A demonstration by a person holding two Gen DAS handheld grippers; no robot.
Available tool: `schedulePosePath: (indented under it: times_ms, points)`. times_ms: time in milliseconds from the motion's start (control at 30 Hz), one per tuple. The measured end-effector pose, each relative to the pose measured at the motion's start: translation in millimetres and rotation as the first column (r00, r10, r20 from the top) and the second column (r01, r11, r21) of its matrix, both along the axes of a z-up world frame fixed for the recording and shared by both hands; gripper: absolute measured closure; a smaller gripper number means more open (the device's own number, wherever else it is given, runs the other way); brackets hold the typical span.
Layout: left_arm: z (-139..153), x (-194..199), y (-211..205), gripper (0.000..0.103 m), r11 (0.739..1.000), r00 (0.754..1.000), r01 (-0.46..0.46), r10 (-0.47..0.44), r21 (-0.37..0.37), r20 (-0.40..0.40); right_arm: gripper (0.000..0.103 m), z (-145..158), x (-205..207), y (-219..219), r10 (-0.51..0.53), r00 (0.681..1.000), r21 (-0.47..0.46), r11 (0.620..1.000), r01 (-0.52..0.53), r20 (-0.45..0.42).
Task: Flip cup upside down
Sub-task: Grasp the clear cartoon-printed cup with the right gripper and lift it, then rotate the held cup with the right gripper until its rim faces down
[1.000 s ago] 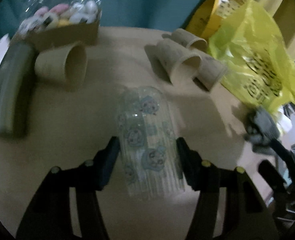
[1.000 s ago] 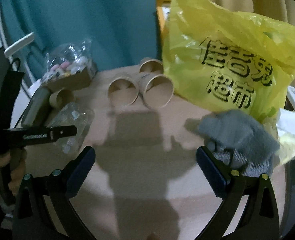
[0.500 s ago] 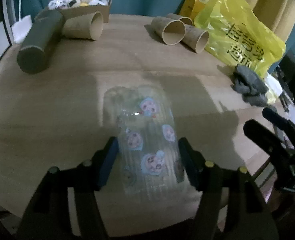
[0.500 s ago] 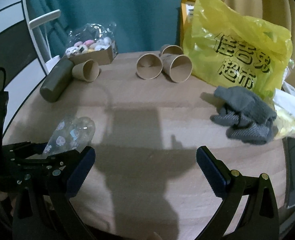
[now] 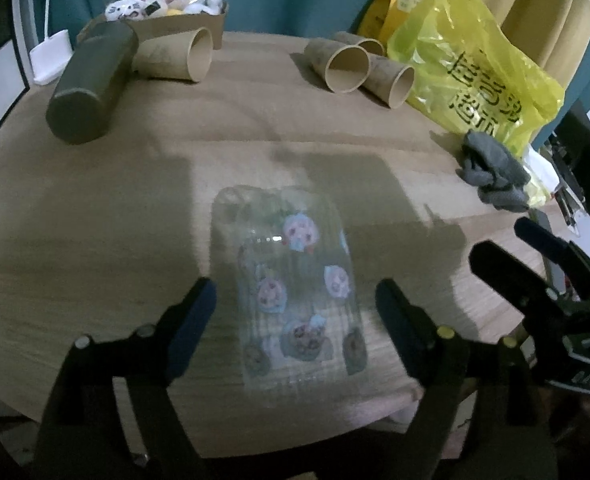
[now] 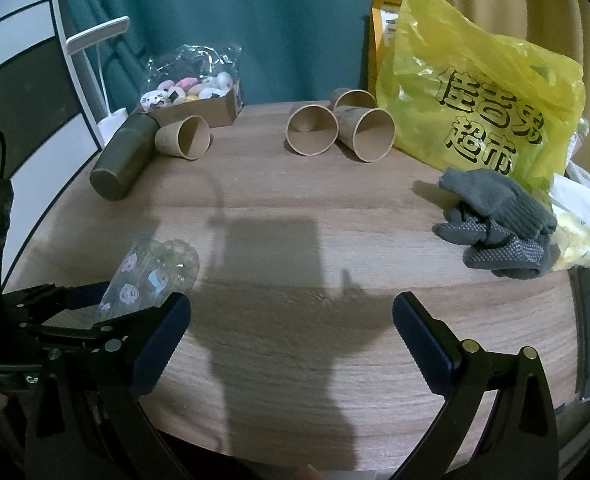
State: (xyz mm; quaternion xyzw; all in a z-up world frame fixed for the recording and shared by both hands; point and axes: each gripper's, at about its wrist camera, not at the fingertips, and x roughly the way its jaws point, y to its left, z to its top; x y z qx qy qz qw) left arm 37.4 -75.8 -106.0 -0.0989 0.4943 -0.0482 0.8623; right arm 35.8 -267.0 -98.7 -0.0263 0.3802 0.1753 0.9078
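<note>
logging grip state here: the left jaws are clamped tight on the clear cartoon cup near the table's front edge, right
Not quite. The left gripper is open: the left wrist view shows a gap on each side between its jaws and the clear cartoon cup. The cup is indeed near the front edge of the table.

Yellow plastic bag (image 6: 483,96), far right beyond the right tongs (image 6: 291,338), carried big black Chinese print: 佳吉兔 over 超市. Orange box (image 6: 385,36) behind it had small print, too tiny to read. Left tongs' body (image 6: 27,380) bore a partial white label, "Ce…", rest hidden.
</note>
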Motion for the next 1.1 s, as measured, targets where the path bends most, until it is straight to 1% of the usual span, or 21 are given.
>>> schedulePosePath:
  times_ms: [200, 300, 367, 467, 567, 633, 700, 767, 867, 933, 1000, 1033, 1100]
  points:
    - [9.2, -6.9, 11.9, 0.019, 1.0, 1.0, 0.002, -0.002, -0.006, 0.006, 0.001, 1.3, 5.8, 8.3, 0.017, 1.0, -0.005, 1.0, -0.017, -0.02]
    - [16.2, -13.7, 25.1, 0.019, 1.0, 1.0, -0.011, 0.01, 0.008, 0.021, 0.001, 4.0, 13.0, 14.9, 0.036, 0.999, -0.022, 0.999, -0.037, -0.038]
    - [19.7, -17.4, 36.2, 0.019, 1.0, 0.999, -0.019, 0.018, 0.015, 0.028, 0.001, 7.2, 19.3, 21.6, 0.066, 0.995, -0.015, 0.998, -0.067, -0.07]
    - [25.8, -24.0, 57.5, 0.019, 0.998, 0.996, -0.058, 0.056, 0.039, 0.062, 0.001, 14.0, 30.4, 40.0, 0.126, 0.983, -0.004, 0.992, -0.128, -0.131]
    - [29.5, -29.1, 81.8, 0.019, 0.991, 0.988, -0.116, 0.109, 0.062, 0.107, 0.001, 18.7, 44.2, 63.7, 0.173, 0.958, 0.009, 0.984, -0.176, -0.228]
    - [26.9, -29.3, 99.9, 0.019, 0.987, 0.983, -0.147, 0.139, 0.064, 0.123, 0.001, 19.7, 53.4, 82.1, 0.188, 0.939, -0.013, 0.98, -0.201, -0.289]
    - [20.8, -27.5, 115.5, 0.019, 0.984, 0.979, -0.17, 0.164, 0.049, 0.119, 0.001, 18.2, 61.8, 100.1, 0.189, 0.922, -0.059, 0.974, -0.221, -0.337]
    - [14.2, -23.5, 133.6, 0.019, 0.981, 0.976, -0.193, 0.19, 0.026, 0.106, 0.001, 13.9, 67.5, 113.2, 0.183, 0.906, -0.085, 0.969, -0.231, -0.382]
    - [8.5, -19.5, 152.3, 0.019, 0.979, 0.973, -0.203, 0.2, 0.019, 0.114, 0.001, 4.6, 72.6, 129.9, 0.169, 0.873, -0.115, 0.962, -0.247, -0.457]
    - [4.3, -17.2, 164.8, 0.019, 0.978, 0.972, -0.207, 0.203, 0.018, 0.12, 0.001, -3.9, 75.9, 139.2, 0.154, 0.844, -0.134, 0.957, -0.256, -0.513]
    - [-1.4, -13.4, 176.0, 0.019, 0.977, 0.97, -0.214, 0.212, 0.009, 0.118, 0.008, -12.0, 78.2, 145.7, 0.136, 0.818, -0.15, 0.953, -0.262, -0.559]
    - [-4.5, -10.9, 180.8, 0.019, 0.978, 0.971, -0.21, 0.21, -0.009, 0.111, 0.011, -15.9, 79.5, 148.2, 0.126, 0.805, -0.162, 0.951, -0.265, -0.58]
    - [-8.6, -7.1, 185.9, 0.019, 0.98, 0.975, -0.2, 0.201, -0.022, 0.099, 0.011, -21.6, 84.0, 150.8, 0.107, 0.788, -0.18, 0.947, -0.267, -0.607]
